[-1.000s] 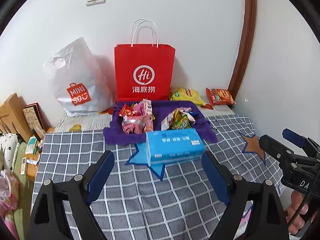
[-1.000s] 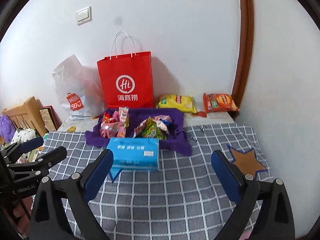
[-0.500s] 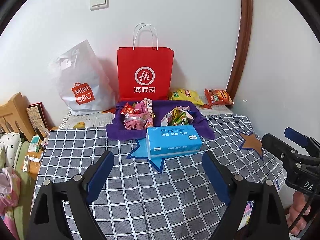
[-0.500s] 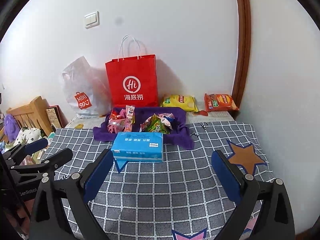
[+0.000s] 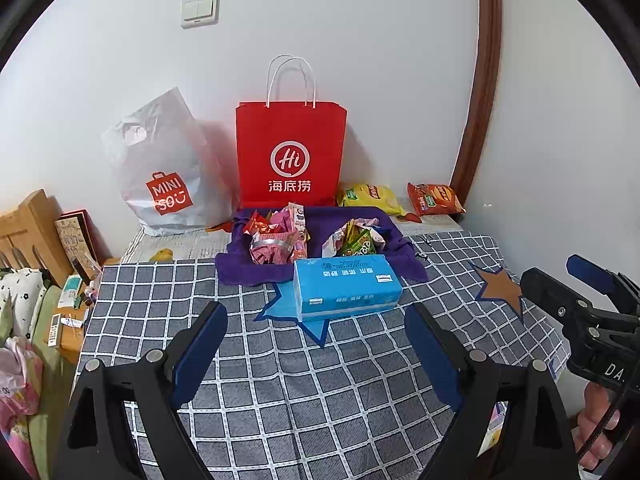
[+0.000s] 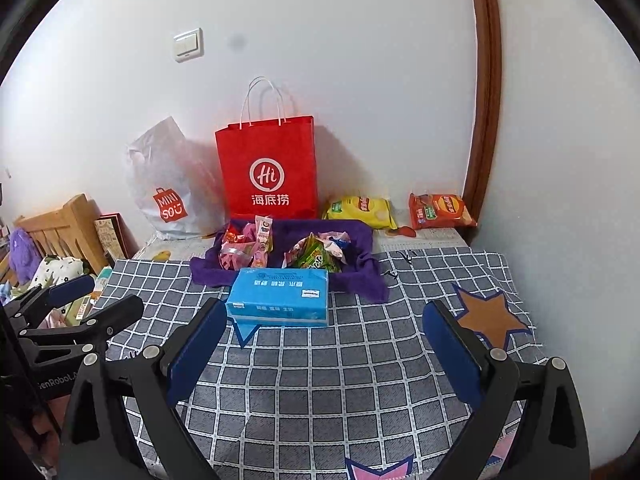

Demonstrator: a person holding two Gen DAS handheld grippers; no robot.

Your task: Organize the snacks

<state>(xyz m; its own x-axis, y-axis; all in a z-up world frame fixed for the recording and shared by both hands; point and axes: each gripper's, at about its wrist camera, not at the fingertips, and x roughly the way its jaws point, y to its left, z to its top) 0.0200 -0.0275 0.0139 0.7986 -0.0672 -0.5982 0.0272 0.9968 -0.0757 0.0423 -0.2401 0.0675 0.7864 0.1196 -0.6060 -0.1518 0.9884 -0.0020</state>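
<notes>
A purple cloth tray (image 5: pixel 316 216) (image 6: pixel 360 236) at the back of the table holds a pile of pink and red snacks (image 5: pixel 276 236) (image 6: pixel 246 244) on its left and green snacks (image 5: pixel 356 240) (image 6: pixel 316 254) on its right. A blue tissue pack (image 5: pixel 346 286) (image 6: pixel 280 294) lies just in front of it. A yellow chip bag (image 5: pixel 370 198) (image 6: pixel 360 210) and an orange chip bag (image 5: pixel 434 198) (image 6: pixel 440 210) lie behind, by the wall. My left gripper (image 5: pixel 316 344) and right gripper (image 6: pixel 324 344) are both open and empty, held back over the checked cloth.
A red paper bag (image 5: pixel 291 152) (image 6: pixel 266 168) and a white MINISO plastic bag (image 5: pixel 166 172) (image 6: pixel 168 188) stand against the wall. A wooden bed frame (image 5: pixel 28 224) with clutter is at the left. The table's right edge meets the wall.
Both grippers have drawn back from the tray, so the objects look smaller and more of the checked cloth shows. Both stay open and nothing on the table has moved.
</notes>
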